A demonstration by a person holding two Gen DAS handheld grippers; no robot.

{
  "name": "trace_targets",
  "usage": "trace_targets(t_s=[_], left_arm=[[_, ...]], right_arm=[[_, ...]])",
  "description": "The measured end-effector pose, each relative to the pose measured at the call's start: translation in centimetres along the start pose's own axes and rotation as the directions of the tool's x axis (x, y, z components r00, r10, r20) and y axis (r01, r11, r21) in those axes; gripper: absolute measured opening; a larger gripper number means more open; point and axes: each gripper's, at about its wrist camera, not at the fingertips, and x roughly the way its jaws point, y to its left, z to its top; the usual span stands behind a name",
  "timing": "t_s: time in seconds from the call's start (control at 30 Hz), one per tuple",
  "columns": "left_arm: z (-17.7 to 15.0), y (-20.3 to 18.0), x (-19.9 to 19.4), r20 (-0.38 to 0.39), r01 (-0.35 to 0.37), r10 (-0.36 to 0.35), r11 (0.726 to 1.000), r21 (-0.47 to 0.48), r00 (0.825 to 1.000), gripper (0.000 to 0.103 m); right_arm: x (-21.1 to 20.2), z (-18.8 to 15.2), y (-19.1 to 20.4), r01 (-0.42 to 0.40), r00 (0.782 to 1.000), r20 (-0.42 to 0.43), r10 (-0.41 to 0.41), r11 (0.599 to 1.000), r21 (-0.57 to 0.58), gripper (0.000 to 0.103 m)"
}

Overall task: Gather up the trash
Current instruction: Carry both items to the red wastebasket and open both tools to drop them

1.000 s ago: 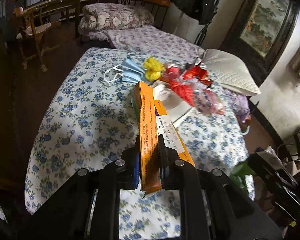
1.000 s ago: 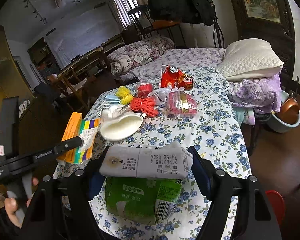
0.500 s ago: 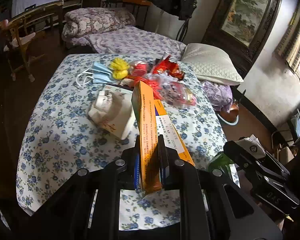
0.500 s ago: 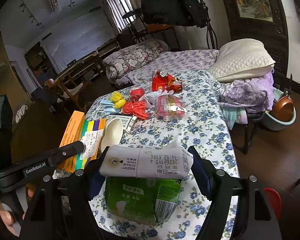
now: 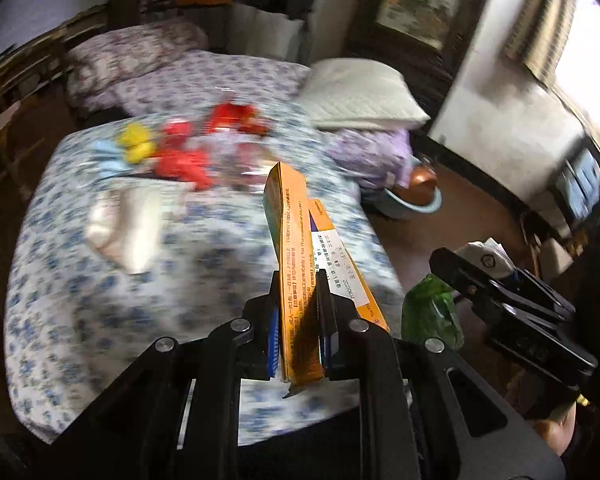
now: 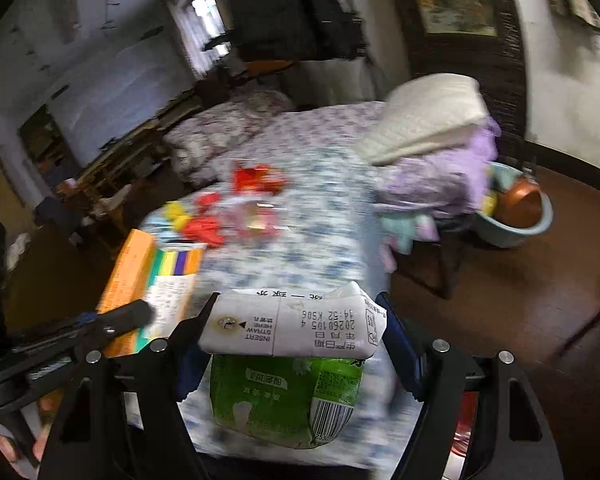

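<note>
Now both tools are pulling back from the bench (image 5: 80,280), which is sliding leftward and blurring. The left tool (image 5: 298,308) is still clenching the orange box (image 5: 296,264) upright between its pads. The right tool (image 6: 296,344) is gripping the green drink carton (image 6: 288,360) across its crumpled top. Red wrappers (image 5: 188,160) are lying well apart, farther back on the bench.

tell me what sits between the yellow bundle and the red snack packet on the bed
In the left wrist view, a blurred red item lies between the yellow bundle and red snack packet.
</note>
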Motion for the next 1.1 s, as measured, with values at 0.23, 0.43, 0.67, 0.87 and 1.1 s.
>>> trace_targets(t_s=[0.23, 0.43, 0.67, 0.87, 1.1], left_arm=[[-0.5, -10.2, 5.8, -0.103, 0.115, -0.103, 0.985, 0.125, 0.989, 0.017], [-2.2, -17.9, 11.1, -0.203, 0.171, -0.129, 0.963, 0.207, 0.971, 0.017], [-3.7, -20.8, 16.2, -0.277, 0.159, -0.085, 0.953, 0.259, 0.957, 0.017], [-4.5, -21.1, 19.4, -0.324, 0.149, -0.062, 0.957, 0.250, 0.944, 0.017], [-5.4, -21.9, 21.8, -0.365, 0.143, -0.035, 0.952, 0.272, 0.930, 0.017]], right_arm=[[-0.1, -4.3, -13.1, 0.236, 0.969, -0.102, -0.223, 0.963, 0.133, 0.075], [5.1, -9.2, -20.6, 0.294, 0.944, -0.216, -0.249, 0.933, 0.210, 0.075], [12.5, -15.0, -26.6, 0.355, 0.904, -0.351, -0.243, 0.885, 0.301, 0.075], [15.5, -17.2, -29.0, 0.357, 0.886, -0.409, -0.219, 0.885, 0.298, 0.078], [14.4, -18.1, -30.3, 0.430, 0.840, -0.474, -0.264, 0.857, 0.283, 0.081]])
